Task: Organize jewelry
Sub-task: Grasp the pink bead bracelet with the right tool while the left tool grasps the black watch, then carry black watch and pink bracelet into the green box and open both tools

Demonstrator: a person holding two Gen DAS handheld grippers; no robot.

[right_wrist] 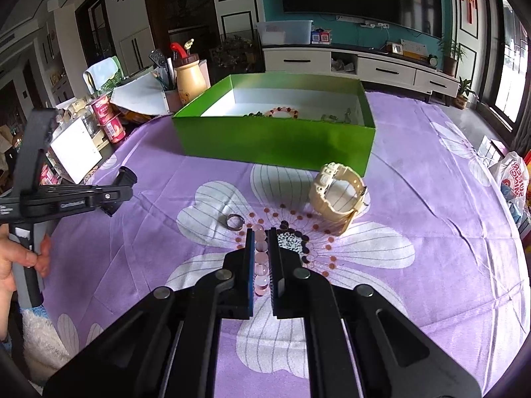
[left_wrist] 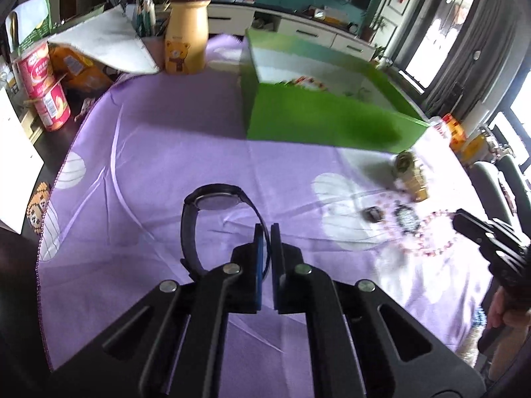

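The left gripper (left_wrist: 265,232) is pinching the strap of a black wristwatch (left_wrist: 215,200), its fingers clenched on the band. The watch is standing on edge as a closed loop, its round dark face turned upward and away toward the green box (right_wrist: 275,139), the strap curving back down to the jaws. It is hovering over the purple flowered tablecloth (left_wrist: 149,152), short of the box.

The right gripper (right_wrist: 260,233) is closing around a pink bead bracelet (right_wrist: 261,265): translucent rose beads are running in a line between the nearly shut fingers, along the gripper's own axis. The bracelet is lying on the cloth's white flower print. Just beside it a silver ring (right_wrist: 234,222) is resting flat, and a cream wristwatch (right_wrist: 338,195) is sitting tilted near the box's front wall. Inside the box, another beaded bracelet (right_wrist: 282,111) is lying on the white floor.
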